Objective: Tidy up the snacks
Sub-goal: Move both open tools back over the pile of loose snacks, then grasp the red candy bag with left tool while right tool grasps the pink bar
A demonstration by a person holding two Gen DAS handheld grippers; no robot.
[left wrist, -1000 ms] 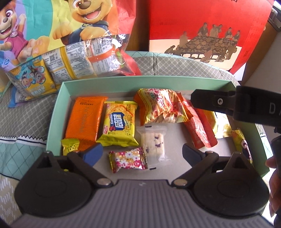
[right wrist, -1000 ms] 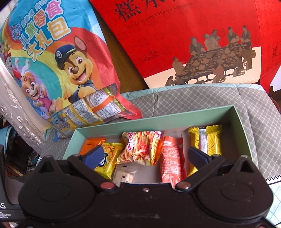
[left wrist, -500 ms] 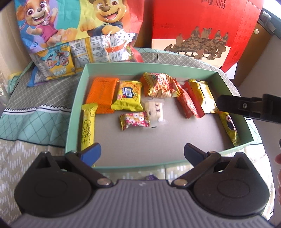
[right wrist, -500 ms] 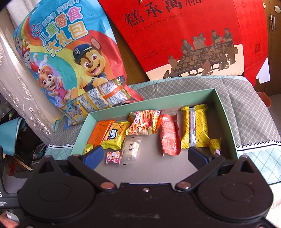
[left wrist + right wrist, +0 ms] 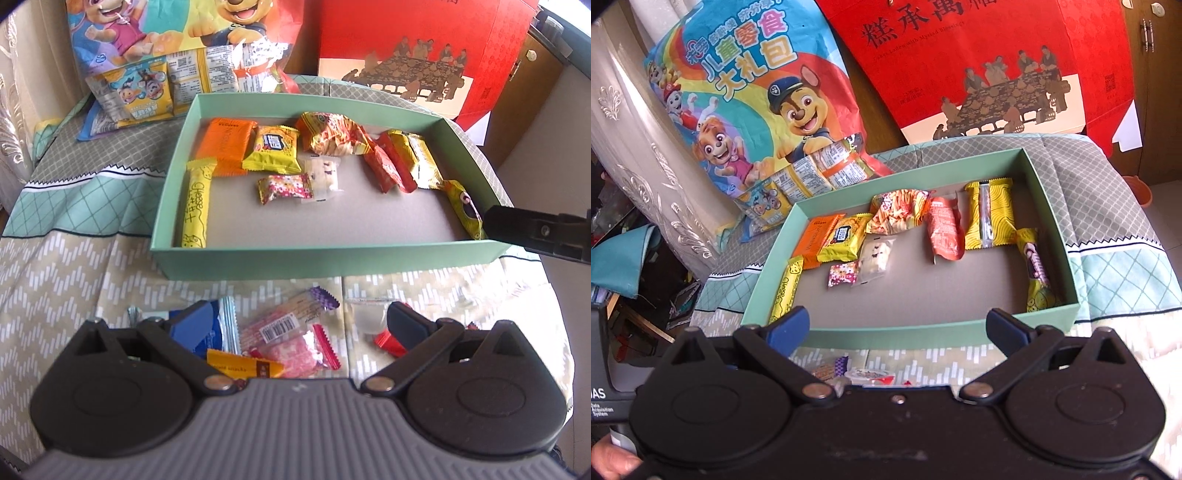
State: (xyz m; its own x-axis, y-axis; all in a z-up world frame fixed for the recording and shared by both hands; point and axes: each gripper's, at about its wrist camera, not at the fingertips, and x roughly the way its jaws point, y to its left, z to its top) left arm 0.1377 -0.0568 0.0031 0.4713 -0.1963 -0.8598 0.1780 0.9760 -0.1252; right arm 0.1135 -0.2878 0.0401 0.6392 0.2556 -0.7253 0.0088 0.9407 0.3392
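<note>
Both the left gripper (image 5: pixel 299 321) and right gripper (image 5: pixel 897 323) are released above loose snacks (image 5: pixel 291 343) near the box (image 5: pixel 332 258), so a grab may catch two wrappers.

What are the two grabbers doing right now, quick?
Left gripper: open, holding nothing, over loose snacks outside the green box.
Right gripper: open, holding nothing, by the box's near wall.

Home: patterned tablecloth (image 5: pixel 74 266), curtain (image 5: pixel 635 155)
</note>
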